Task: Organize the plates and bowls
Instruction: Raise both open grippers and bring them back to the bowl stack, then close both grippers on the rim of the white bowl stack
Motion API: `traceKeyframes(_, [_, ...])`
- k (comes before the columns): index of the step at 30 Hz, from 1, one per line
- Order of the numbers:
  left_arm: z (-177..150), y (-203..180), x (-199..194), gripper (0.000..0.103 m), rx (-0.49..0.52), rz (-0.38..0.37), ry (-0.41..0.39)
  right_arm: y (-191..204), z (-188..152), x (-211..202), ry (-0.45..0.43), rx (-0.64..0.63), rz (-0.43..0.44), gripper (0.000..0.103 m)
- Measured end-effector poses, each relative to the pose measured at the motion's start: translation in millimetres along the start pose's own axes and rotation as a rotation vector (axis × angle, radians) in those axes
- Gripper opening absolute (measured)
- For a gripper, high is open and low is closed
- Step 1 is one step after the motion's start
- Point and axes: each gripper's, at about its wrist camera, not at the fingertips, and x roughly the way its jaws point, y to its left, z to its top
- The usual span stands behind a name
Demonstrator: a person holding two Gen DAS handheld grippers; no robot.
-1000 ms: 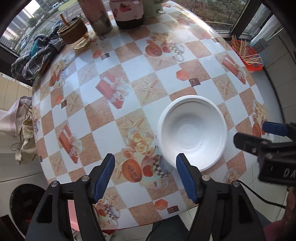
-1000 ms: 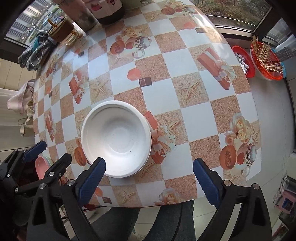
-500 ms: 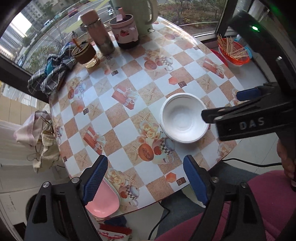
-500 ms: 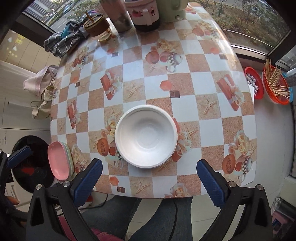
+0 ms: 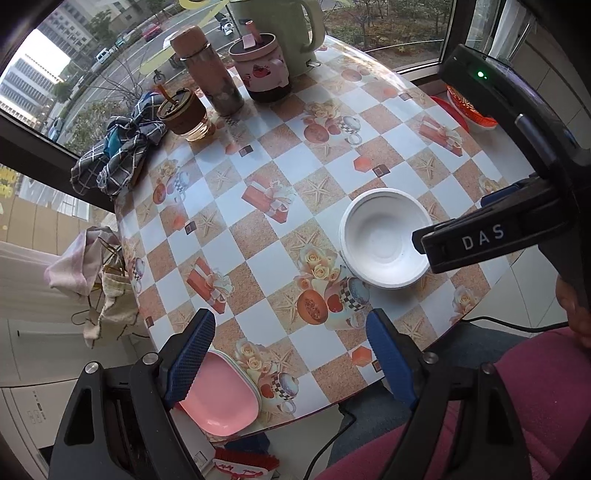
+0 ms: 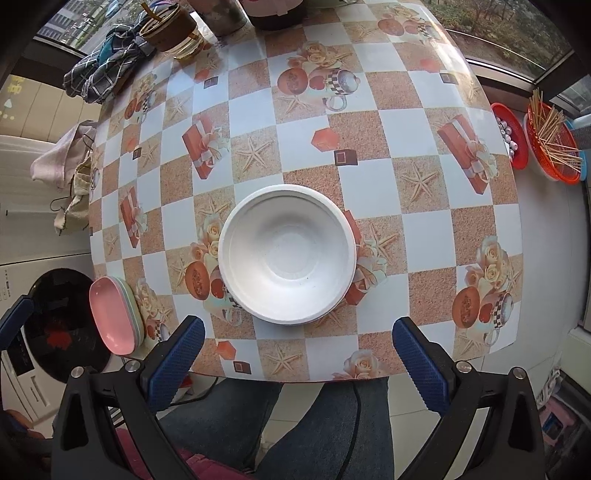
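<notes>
A white bowl [image 6: 287,254] stands upright on the patterned table [image 6: 424,236], near its front edge; it also shows in the left wrist view [image 5: 384,242]. A small stack of plates with a pink one on top [image 5: 218,397] lies at the table's front left edge, also seen in the right wrist view [image 6: 114,314]. My left gripper [image 5: 288,356] is open and empty, held high above the front edge, right of the pink plates. My right gripper [image 6: 297,363] is open and empty, above the front edge just short of the bowl.
At the far side stand a kettle [image 5: 280,26], a pink mug [image 5: 264,70], a flask [image 5: 208,74], a lidded glass cup [image 5: 184,116] and a checked cloth [image 5: 118,151]. Red baskets with sticks [image 6: 550,147] sit right of the table. A washing machine [image 6: 48,325] is at the left.
Both grippers have pulled back and up from the table, so the bowl looks smaller and the pink plates at the front left edge have come into view. The bowl has not moved.
</notes>
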Motion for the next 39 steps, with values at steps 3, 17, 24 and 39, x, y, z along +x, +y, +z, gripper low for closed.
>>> traceKeyframes(3, [-1.0,1.4,-0.5,0.086,-0.001,0.003,0.000,1.5,-0.2,2.2,0.008,0.001,0.002,0.102])
traceKeyframes(17, [-0.1,1.8,3.7,0.087,-0.008,-0.004,0.012,-2.7,-1.9,8.5,0.032,0.035,0.014,0.102])
traceKeyframes(24, [0.8,4.0,18.6,0.087,0.016,-0.030,0.045,-21.2,-0.1,18.1,0.045,0.088,0.025,0.102])
traceKeyframes(39, [50.4,-22.3,146.1,0.087,-0.146,-0.002,0.203,-70.8,17.7,93.1,0.087,0.183,-0.061,0.102])
